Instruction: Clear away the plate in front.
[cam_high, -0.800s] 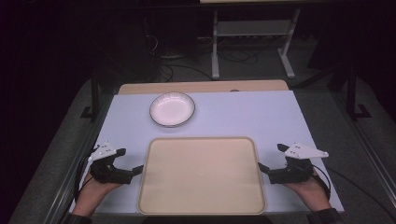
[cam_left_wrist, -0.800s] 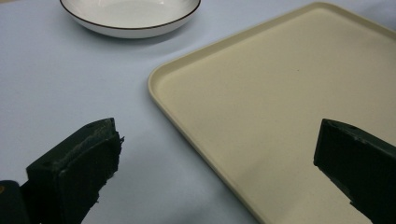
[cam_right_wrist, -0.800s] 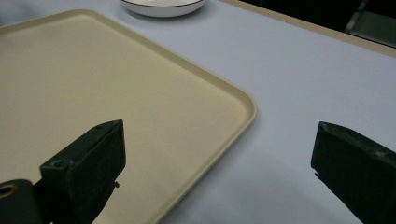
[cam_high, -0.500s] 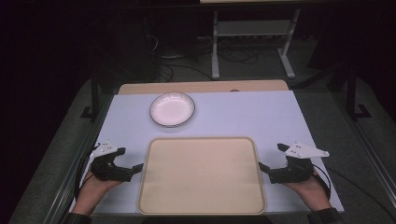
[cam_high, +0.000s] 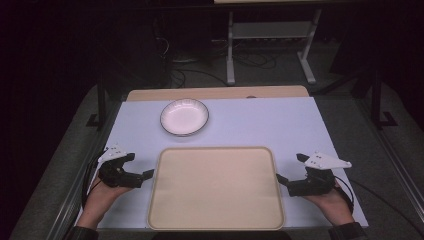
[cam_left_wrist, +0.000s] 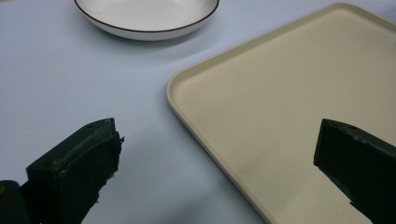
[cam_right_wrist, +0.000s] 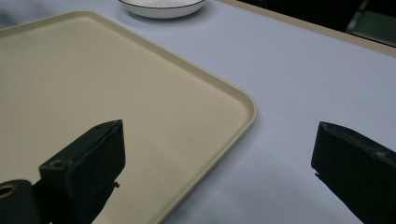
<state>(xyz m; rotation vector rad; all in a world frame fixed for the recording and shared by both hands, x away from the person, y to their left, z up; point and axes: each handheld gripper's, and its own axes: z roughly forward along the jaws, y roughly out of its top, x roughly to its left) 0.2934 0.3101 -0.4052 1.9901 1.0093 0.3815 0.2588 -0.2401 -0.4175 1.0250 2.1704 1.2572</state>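
Beige tray (cam_high: 216, 187) lies on the pale table (cam_high: 280, 125), its near edge partly cut off at the bottom of the high view. A white bowl (cam_high: 184, 116) sits beyond it. The left gripper (cam_high: 145, 175) and right gripper (cam_high: 281, 180) flank the tray, jaws spread wide, holding nothing, each straddling a tray edge.

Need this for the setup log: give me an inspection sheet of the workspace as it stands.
Surface: pale table top, bare around the items.
Job's things: beige tray near the person, nothing on it; white plate beyond it, apart, nothing in it.
Clutter: nothing seen.
Grippers: left gripper and right gripper flank the tray, jaws open, holding nothing.
Cables: one trails from each gripper; more on the floor behind.
Surroundings: dark room, metal stand beyond the table.
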